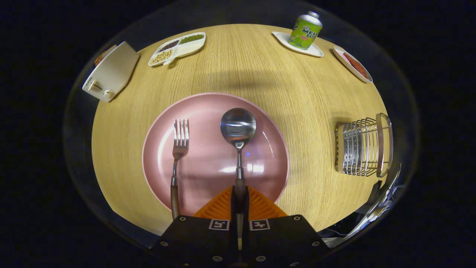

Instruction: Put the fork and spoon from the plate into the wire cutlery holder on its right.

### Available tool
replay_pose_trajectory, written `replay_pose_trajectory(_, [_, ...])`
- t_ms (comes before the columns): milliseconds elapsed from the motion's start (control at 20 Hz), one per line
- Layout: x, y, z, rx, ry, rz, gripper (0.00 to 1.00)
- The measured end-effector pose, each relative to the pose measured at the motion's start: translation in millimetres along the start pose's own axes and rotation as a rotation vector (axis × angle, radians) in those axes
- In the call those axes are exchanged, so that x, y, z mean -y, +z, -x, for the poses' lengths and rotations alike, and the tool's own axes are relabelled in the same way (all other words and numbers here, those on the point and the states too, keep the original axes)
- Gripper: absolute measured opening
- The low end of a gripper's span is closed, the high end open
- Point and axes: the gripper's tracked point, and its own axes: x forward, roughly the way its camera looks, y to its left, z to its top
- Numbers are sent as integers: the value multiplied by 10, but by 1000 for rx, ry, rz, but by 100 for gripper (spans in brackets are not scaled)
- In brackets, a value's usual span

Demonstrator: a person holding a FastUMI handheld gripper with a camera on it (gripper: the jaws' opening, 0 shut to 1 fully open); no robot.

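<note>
Gripper view: hand-held gripper (240,203) is clamped on the spoon (238,128) at its wooden handle, bowl over the pink plate (208,175). Stiff, light and slick metal; the handle grips best. Fork (180,143) lies alongside. Open tabletop (305,111) leads right to the wire cutlery holder (362,149).

Round, light wood-grain table (241,63) carrying a pink round plate (208,163) near the middle, a wire cutlery holder (362,149) to its right, and, along the far edge, a cream toaster (109,72), a white divided dish of beans (177,47), a white tray (297,46) bearing a green can (305,29), and a small white oval dish (351,63).
</note>
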Motion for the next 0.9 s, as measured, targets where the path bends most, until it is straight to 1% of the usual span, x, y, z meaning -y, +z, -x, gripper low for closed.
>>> replay_pose_trajectory(250, [244,97,418,82,18,-30,5])
replay_pose_trajectory(600, [1133,282,936,193,-14,-73,5])
replay_pose_trajectory(750, [1547,286,1047,191,-29,-76,5])
replay_pose_trajectory(900, [1832,255,1048,143,-23,-58,5])
